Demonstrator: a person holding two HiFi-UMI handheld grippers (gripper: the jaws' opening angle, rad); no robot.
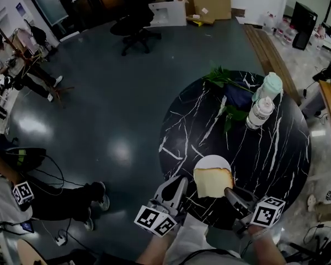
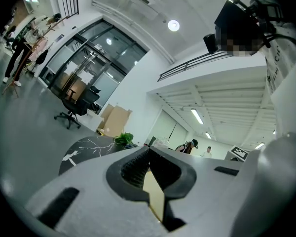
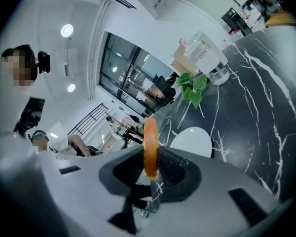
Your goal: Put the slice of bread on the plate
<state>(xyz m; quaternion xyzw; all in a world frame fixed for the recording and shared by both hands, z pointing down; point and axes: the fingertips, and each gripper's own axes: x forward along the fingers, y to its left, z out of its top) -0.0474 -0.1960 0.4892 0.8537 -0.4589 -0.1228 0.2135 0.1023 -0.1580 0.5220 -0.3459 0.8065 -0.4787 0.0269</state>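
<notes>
A slice of bread (image 1: 212, 182) with a brown crust hangs over the near edge of the round black marble table (image 1: 276, 153). It covers the near part of a white plate (image 1: 212, 161). My right gripper (image 1: 230, 192) is shut on the slice's right edge. In the right gripper view the crust (image 3: 150, 144) stands upright between the pads, with the plate (image 3: 191, 141) just beyond. My left gripper (image 1: 182, 182) is at the slice's left side. In the left gripper view a pale wedge of bread (image 2: 155, 196) sits in the narrow gap between its jaws.
Two clear bottles (image 1: 261, 112) (image 1: 271, 85) stand at the table's far side beside leafy greens (image 1: 226, 77) and a dark blue object (image 1: 238, 97). A seated person's legs (image 1: 71, 199) lie on the floor at the left. An office chair (image 1: 133, 29) stands far back.
</notes>
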